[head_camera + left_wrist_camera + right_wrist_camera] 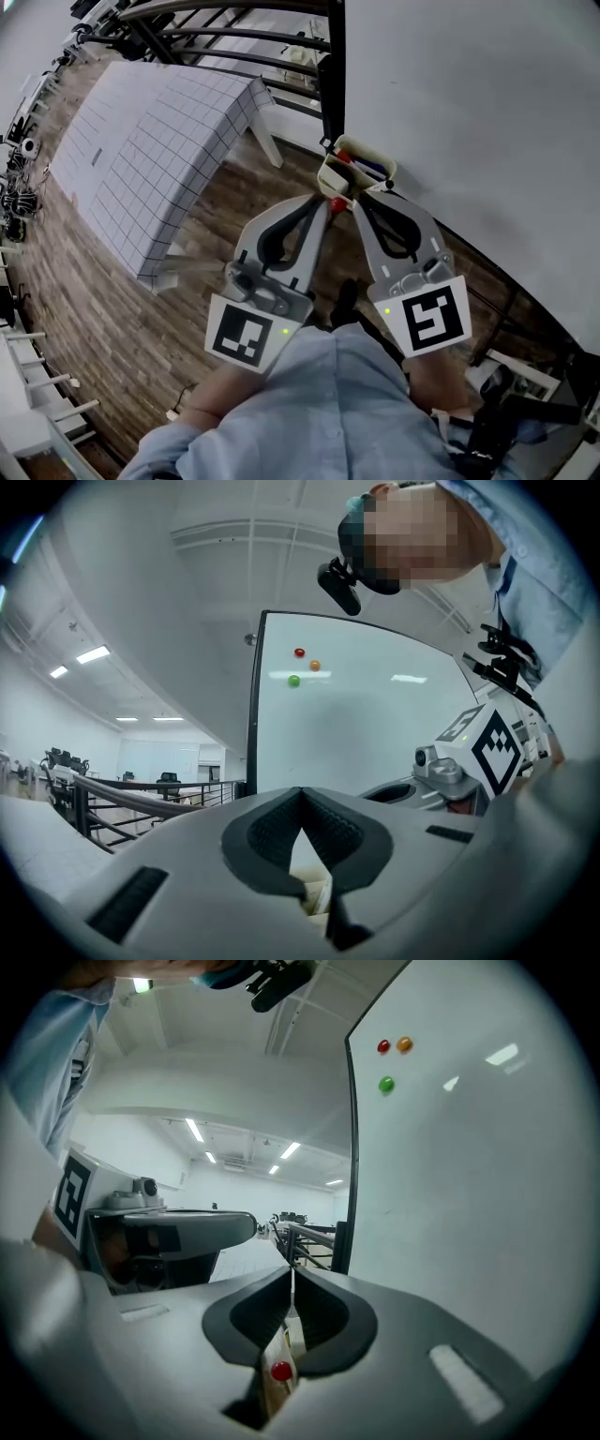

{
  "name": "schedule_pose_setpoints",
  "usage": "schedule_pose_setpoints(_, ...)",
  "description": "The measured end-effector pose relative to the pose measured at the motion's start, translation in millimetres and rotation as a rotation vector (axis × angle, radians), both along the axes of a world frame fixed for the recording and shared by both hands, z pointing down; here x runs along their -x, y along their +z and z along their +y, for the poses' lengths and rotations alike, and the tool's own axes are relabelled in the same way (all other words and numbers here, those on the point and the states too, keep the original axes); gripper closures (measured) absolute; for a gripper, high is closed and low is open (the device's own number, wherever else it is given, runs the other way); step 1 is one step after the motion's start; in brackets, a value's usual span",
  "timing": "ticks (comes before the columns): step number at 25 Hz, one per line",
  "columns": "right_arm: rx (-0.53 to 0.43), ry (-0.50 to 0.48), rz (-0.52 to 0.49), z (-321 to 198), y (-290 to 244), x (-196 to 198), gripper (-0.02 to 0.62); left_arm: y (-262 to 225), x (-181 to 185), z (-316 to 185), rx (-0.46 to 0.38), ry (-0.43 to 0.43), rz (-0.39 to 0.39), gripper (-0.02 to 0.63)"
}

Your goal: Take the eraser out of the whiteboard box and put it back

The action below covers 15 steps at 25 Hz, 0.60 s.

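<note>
The whiteboard box (334, 181) is a cream tray that sits against the lower edge of the whiteboard (469, 112). It holds red and blue items that look like pens. The eraser cannot be picked out for sure; a dark blue shape (371, 169) lying in the box may be it, but the head view is too small to tell. A small red round thing (337, 203) shows at the near bottom of the box, right between the two gripper tips.

The left gripper (322, 201) and the right gripper (360, 201) are held out side by side, roughly level. They lean in toward each other in a V, so both tips end just in front of the box's near wall. Whether either tip touches the box is unclear.

In the left gripper view the jaws meet at their tips with nothing between them, and the cream box shows through the gap behind them. The right gripper view shows the same: the jaws are pressed together and empty, with the box and its red dot seen past them.

The person's hands grip the handles behind the marker cubes, with light blue sleeves (319, 403) below. Three magnets (299, 652) dot the board higher up. To the left, a table (159, 131) under a gridded cloth stands on the wood floor (103, 309).
</note>
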State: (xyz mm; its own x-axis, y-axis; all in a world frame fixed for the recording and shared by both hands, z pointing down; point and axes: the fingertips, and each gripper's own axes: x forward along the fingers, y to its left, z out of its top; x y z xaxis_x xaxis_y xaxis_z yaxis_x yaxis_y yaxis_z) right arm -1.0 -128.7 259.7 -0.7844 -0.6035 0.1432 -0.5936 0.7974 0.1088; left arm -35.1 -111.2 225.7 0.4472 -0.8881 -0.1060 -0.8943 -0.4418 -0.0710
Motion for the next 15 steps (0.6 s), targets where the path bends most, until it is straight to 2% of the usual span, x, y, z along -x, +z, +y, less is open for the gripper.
schedule_pose_setpoints(6, 0.015, 0.019, 0.016, -23, 8, 16, 0.58, 4, 18, -22, 0.003, 0.018, -0.01, 0.607)
schedule_pose_setpoints(15, 0.055, 0.075, 0.093, -43, 32, 37, 0.57, 13, 29, -57, 0.022, 0.152, 0.004, 0.607)
